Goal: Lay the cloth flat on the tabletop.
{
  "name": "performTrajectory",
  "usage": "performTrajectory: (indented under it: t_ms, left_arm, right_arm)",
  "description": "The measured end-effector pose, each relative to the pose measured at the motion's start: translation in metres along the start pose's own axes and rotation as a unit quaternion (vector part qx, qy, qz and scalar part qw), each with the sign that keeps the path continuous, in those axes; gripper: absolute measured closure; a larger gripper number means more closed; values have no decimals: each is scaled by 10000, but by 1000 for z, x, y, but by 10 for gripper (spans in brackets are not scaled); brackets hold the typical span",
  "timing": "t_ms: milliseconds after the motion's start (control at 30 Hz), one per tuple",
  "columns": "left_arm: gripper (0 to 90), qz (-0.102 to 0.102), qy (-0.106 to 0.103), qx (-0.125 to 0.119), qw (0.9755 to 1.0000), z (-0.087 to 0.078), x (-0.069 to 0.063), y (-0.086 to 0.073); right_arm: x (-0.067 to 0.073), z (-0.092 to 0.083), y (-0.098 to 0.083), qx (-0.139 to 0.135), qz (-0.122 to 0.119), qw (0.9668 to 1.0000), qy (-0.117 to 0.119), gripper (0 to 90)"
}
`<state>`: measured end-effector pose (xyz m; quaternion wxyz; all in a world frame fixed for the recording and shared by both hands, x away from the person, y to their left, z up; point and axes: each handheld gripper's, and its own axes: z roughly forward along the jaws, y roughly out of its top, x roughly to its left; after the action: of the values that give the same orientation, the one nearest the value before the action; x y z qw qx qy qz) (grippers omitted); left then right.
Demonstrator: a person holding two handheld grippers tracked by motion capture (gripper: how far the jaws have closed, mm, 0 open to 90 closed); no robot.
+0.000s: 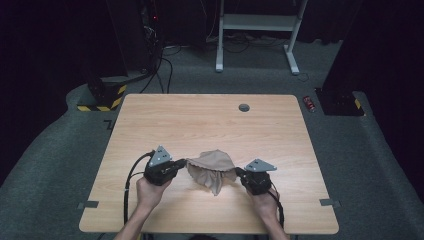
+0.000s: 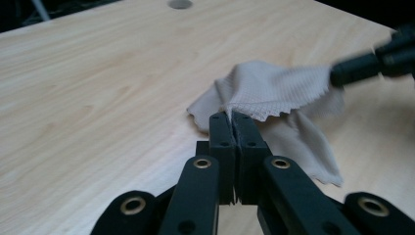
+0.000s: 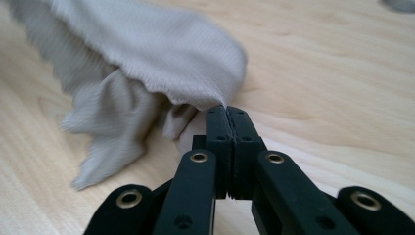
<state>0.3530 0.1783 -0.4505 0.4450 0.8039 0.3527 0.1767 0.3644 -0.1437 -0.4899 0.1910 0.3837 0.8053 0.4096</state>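
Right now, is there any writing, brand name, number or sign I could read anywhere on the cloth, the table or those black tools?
None can be read.
Beige cloth: plain weave, no label showing.
Wooden table: bare.
Left gripper and right gripper: plain black, unmarked.
Small red thing on the floor: too small to read.

Crumpled beige cloth (image 1: 211,168) with pinked edges, lifted at both ends, folds drooping onto table.

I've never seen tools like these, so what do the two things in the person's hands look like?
Both are black. The left gripper and right gripper each carry a grey three-cornered plate on top and trail a black cable. Each has two flat black jaws on arms with brass-ringed holes. The forearms are bare.
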Motion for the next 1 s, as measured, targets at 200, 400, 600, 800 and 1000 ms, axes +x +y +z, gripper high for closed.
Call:
performTrajectory:
  t_ms: [200, 400, 600, 800, 1000]
  left_arm:
    - [879, 125, -432, 251, 9987, 15, -13, -2]
    - [800, 329, -720, 732, 9942, 44, -35, -6]
    - [760, 276, -677, 717, 9947, 43, -35, -8]
    - [871, 354, -605, 688, 9952, 42, -28, -2]
    - [879, 143, -437, 463, 9979, 40, -10, 15]
  right_arm:
    - [-22, -8, -7, 57, 256, 9992, -317, 886]
    - [-32, 0, -17, 459, 376, 9976, -361, 798]
    - [-31, -4, -18, 332, 435, 9982, -261, 727]
    - [-28, 1, -17, 462, 251, 9984, -204, 767]
    - [-28, 4, -20, 560, 291, 9977, -253, 663]
